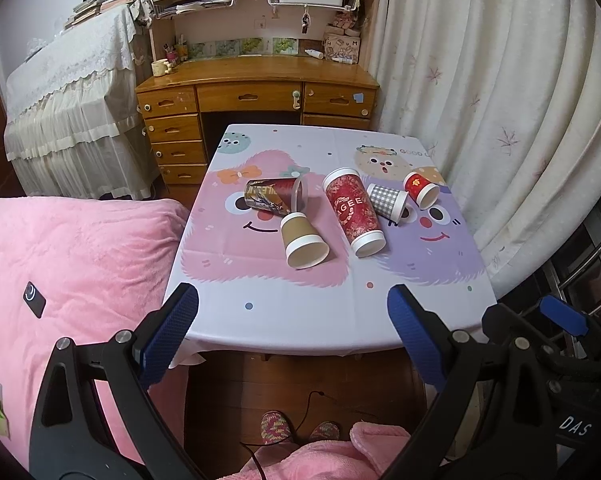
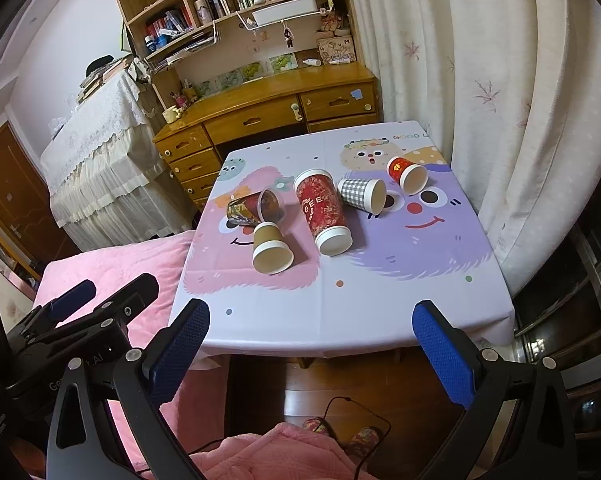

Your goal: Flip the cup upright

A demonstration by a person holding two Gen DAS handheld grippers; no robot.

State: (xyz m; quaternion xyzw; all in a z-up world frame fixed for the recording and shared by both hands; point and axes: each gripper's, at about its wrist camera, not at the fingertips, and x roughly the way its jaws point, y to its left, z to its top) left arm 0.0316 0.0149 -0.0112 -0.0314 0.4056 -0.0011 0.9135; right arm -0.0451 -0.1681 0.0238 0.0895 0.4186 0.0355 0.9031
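Several cups lie on their sides on the cartoon-print table (image 1: 300, 312): a brown paper cup (image 1: 302, 238) (image 2: 269, 248), a tall red cup (image 1: 354, 210) (image 2: 324, 212), a grey checked cup (image 1: 386, 201) (image 2: 360, 195), a small red cup (image 1: 420, 189) (image 2: 406, 173) and a dark clear-rimmed plastic cup (image 1: 274, 196) (image 2: 254, 207). My left gripper (image 1: 292, 308) is open and empty, before the table's near edge. My right gripper (image 2: 310, 320) is open and empty, also at the near edge.
A pink bed (image 1: 72, 272) lies left of the table. A curtain (image 1: 500, 120) hangs close on the right. A wooden desk with shelves (image 1: 256, 92) stands behind. My slippered feet (image 1: 296, 432) and a cable are on the floor below.
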